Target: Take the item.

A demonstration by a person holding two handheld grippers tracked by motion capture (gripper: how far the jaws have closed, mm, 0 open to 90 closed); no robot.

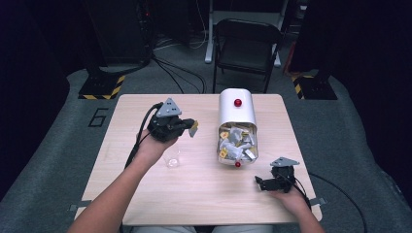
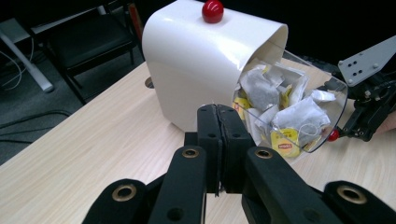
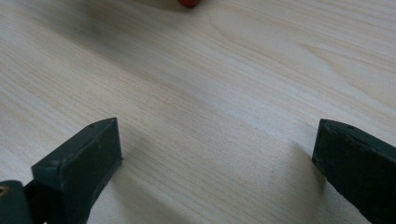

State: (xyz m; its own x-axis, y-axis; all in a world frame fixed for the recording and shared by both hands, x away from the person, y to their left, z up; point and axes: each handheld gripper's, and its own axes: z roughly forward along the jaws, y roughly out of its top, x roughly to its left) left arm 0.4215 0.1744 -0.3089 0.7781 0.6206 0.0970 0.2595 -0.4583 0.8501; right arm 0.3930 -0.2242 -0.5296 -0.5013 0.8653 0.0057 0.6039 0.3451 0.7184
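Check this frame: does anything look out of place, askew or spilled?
Nothing is spilled. The white tea-bag dispenser with red knobs has its clear front flap swung open, bags heaped inside it. The left tool is shut on a small tea-bag tag, above a clear plastic cup.

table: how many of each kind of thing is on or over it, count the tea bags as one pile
white dispenser: 1
pile of tea bags: 1
red knobs: 2
clear glass: 1
tea bag in the left claw: 1
claws, left and right claw: 2
total: 8
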